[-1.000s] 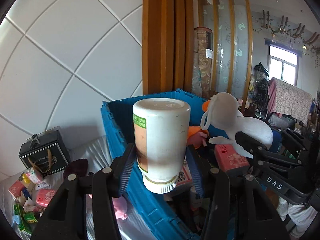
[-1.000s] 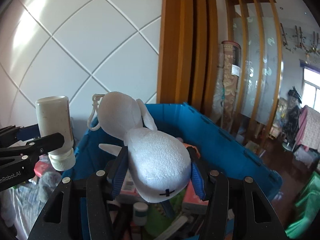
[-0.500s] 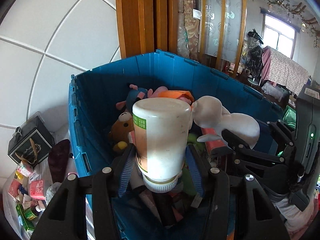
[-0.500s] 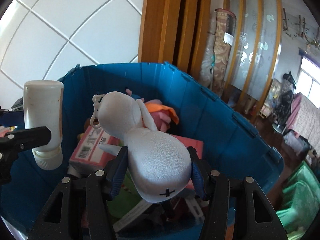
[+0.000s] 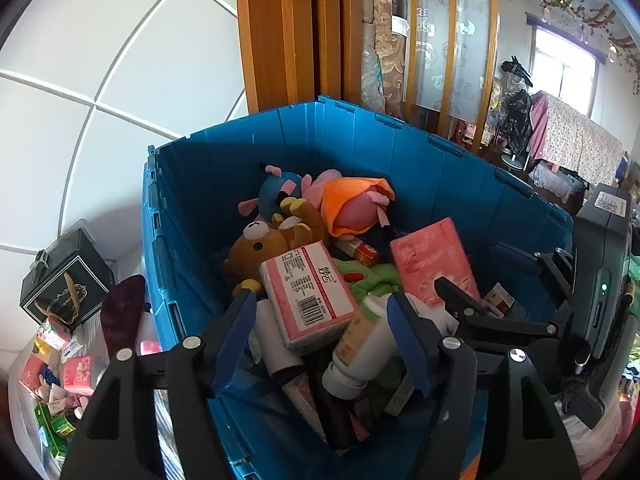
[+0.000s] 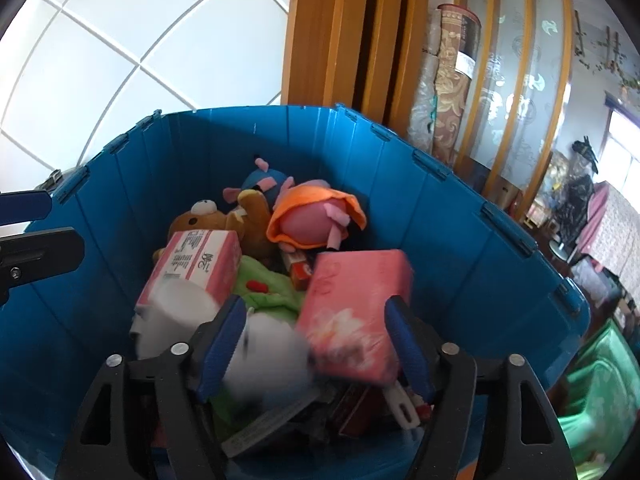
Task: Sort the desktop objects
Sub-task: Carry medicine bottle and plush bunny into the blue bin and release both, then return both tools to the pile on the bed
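Note:
My left gripper hangs over the blue bin, its jaws opening with nothing pressed between the pads. The white bottle with the orange and green label lies tilted in the bin below them, cap toward me. My right gripper is also over the bin, jaws opening. The white plush is a blur low between its fingers, free of the pads, above the bin's contents. The right gripper also shows at the right of the left wrist view.
The bin holds two pink tissue packs, a brown bear, an orange-hooded pink plush and a green cloth. Left of the bin stand a black gift box and several small packets. A wooden pillar rises behind.
Both grippers came forward over the bin and tipped down. Their jaws widened: the bottle dropped from the left gripper into the bin, and the plush slipped from the right.

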The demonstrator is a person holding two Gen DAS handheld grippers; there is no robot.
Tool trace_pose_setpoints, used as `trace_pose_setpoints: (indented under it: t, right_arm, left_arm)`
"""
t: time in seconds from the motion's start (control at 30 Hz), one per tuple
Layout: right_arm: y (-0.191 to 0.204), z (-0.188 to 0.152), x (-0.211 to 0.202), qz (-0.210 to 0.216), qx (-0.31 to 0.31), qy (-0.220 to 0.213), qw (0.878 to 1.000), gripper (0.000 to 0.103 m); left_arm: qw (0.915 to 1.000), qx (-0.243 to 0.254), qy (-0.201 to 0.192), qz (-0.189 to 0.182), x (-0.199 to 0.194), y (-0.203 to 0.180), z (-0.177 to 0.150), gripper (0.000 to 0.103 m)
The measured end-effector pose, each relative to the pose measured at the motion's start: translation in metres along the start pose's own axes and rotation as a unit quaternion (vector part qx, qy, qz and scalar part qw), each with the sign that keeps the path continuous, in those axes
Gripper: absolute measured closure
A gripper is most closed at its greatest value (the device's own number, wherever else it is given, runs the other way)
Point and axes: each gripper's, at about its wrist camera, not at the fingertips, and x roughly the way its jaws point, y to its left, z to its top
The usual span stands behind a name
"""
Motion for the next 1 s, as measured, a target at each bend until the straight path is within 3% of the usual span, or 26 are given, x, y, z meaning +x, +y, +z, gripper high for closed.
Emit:
trace_pose_setpoints:
  t: [0.07,0.1,0.33,0.43,0.53,0.73,1.0]
  right_arm:
    - [-0.001,-0.001,0.000,0.001,0.000,-0.002,1.000,0.004]
    - [0.000,-0.002,-0.001,0.002,-0.001,-0.007,1.000,0.000]
    - [-0.003,-0.002,0.000,0.002,0.019,-0.029,0.999,0.000]
    - [-0.002,-0.002,0.000,-0.005,0.014,-0.037,0.999,0.000]
    - [-0.001,-0.001,0.000,-0.014,0.012,-0.036,0.999,0.000]
    - [0.009,0.002,-0.012,-0.013,0.017,-0.039,0.999,0.000]
    - [0.066,0.014,-0.079,0.028,0.002,-0.125,0.992,0.000]
  left_arm:
    - [1.0000,-0.002,-0.001,-0.003,0.001,0.001,0.000,0.036]
    - [1.0000,-0.003,-0.002,-0.004,0.000,0.001,0.000,0.036]
    - [0.9996,-0.015,-0.020,-0.012,-0.005,0.007,-0.002,0.035]
    - [0.9989,-0.029,-0.036,-0.007,-0.014,0.016,-0.005,0.028]
    - [0.9976,-0.037,-0.058,0.004,-0.028,0.025,-0.010,0.027]
    - [0.9914,-0.062,-0.104,0.050,-0.064,0.060,-0.031,0.021]
    - [0.9792,-0.116,-0.123,0.112,-0.098,0.131,-0.084,0.020]
